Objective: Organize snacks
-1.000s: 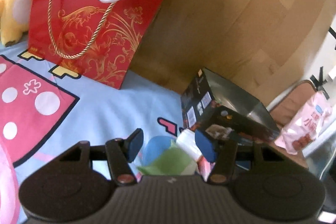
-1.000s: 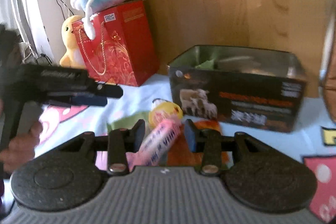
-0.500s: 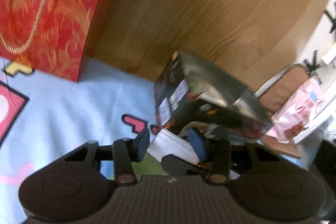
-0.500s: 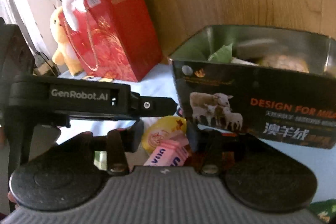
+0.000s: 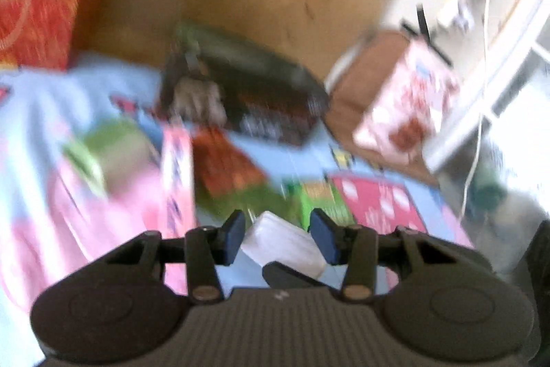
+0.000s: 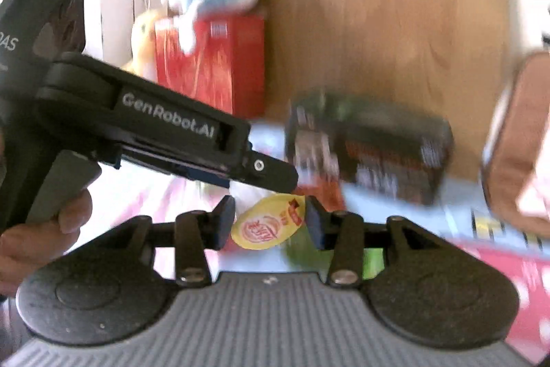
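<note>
Left wrist view is pretty blurry: the left claw [image 5: 277, 238] grips a white plastic-wrapped snack pack [image 5: 282, 245], its jaws having just closed on it, above a blue and pink cartoon blanket [image 5: 41, 98]. Any print on the dark open box [image 5: 261, 98] is unreadable here. Right wrist view: the right claw [image 6: 270, 222] clamps a round yellow snack with red lettering [image 6: 268, 222], jaws just tightened; the other tool reads "GenRobot.AI".

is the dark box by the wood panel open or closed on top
Open: the dark box shows no lid, and something green pokes above its rim. Blur hides the rest.
</note>
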